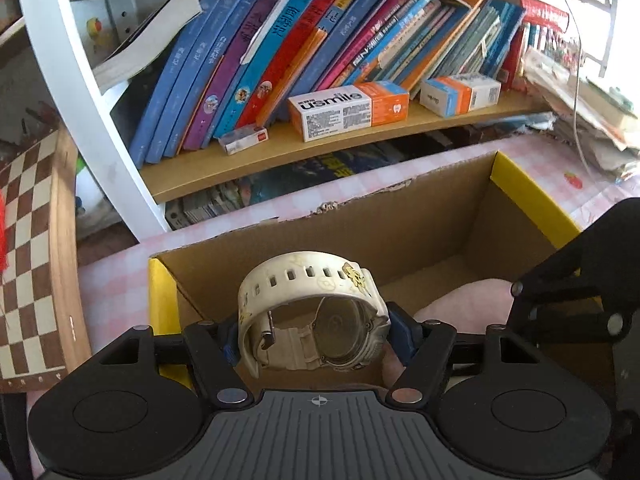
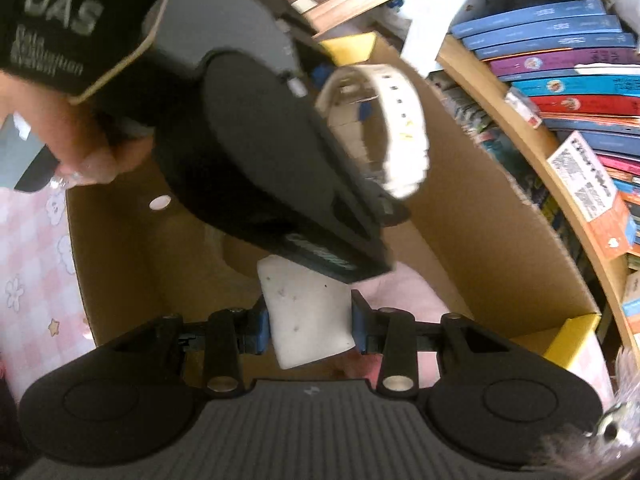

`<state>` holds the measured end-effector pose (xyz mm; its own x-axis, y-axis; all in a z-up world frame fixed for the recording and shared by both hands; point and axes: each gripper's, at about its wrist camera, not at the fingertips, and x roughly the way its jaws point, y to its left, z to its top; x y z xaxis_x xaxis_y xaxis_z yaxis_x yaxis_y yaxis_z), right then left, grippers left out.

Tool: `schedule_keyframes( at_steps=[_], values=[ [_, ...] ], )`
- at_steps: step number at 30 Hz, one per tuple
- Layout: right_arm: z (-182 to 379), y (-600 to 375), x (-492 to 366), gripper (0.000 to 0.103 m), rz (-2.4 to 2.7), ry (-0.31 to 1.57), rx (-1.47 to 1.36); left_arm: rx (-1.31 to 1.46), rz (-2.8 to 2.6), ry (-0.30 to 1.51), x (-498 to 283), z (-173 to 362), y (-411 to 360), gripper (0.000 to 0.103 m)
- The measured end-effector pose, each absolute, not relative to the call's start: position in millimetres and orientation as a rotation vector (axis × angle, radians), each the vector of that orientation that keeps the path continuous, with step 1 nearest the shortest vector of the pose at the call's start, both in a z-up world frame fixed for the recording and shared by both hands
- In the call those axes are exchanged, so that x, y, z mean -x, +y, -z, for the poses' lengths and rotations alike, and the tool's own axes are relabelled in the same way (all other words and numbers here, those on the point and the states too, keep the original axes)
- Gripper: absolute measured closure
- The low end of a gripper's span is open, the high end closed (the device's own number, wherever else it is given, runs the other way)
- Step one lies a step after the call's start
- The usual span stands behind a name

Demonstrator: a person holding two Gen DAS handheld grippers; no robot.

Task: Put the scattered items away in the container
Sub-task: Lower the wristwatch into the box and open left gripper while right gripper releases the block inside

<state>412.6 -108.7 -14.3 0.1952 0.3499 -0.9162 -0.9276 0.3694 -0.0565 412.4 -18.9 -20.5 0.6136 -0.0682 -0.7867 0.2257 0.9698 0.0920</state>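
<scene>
Both tongs loaded above the open brown cardboard box (image 1: 420,240) with yellow flaps.

Left wrist view: the left gripper (image 1: 314,334), level, pinches a white plastic wristwatch (image 1: 312,316) between its blue pads over the box's near wall; pink cloth (image 1: 468,300) lies inside at 3 o'clock. Right wrist view: the right gripper (image 2: 310,330) clamps a small white pad (image 2: 306,314) above the box floor; the left tongs cross at 11 o'clock.

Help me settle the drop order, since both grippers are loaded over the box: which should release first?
Probably the right. The right gripper holds its white pad low inside the cardboard box, under the left gripper, whose white watch hangs higher.
</scene>
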Motion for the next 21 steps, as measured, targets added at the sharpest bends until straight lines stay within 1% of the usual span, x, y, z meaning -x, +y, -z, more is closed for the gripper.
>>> schedule_keyframes(
  at_steps=[7, 11, 12, 13, 15, 16, 18, 19, 21],
  values=[
    [17.7, -101.8, -410.6, 0.064, -1.048, 0.994, 0.739, -0.235, 0.163, 0.907, -414.5, 23.8, -24.9, 0.028],
    [16.5, -102.9, -409.2, 0.058, -1.048, 0.988, 0.728, -0.268, 0.172, 0.896, -411.6, 24.1, -30.4, 0.026],
    [15.7, -103.3, -409.4, 0.054, -1.044, 0.986, 0.721, -0.280, 0.164, 0.890, -410.7, 23.7, -31.7, 0.025],
    [14.9, -103.7, -409.7, 0.053, -1.040, 0.984, 0.715, -0.289, 0.158, 0.883, -409.9, 22.9, -32.6, 0.024],
    [11.3, -105.9, -408.9, 0.044, -1.026, 0.970, 0.704, -0.290, 0.156, 0.870, -408.5, 19.4, -32.8, 0.021],
    [9.3, -107.1, -408.7, 0.042, -1.020, 0.962, 0.699, -0.287, 0.157, 0.862, -407.2, 16.6, -32.5, 0.021],
    [4.1, -110.3, -409.1, 0.031, -1.000, 0.946, 0.683, -0.281, 0.158, 0.840, -403.6, 10.0, -31.6, 0.017],
    [1.5, -111.8, -409.4, 0.030, -0.992, 0.939, 0.674, -0.281, 0.159, 0.828, -401.5, 6.6, -31.0, 0.017],
    [-4.9, -115.2, -409.2, 0.023, -0.973, 0.924, 0.656, -0.283, 0.158, 0.805, -396.5, -0.3, -30.3, 0.016]
  ],
)
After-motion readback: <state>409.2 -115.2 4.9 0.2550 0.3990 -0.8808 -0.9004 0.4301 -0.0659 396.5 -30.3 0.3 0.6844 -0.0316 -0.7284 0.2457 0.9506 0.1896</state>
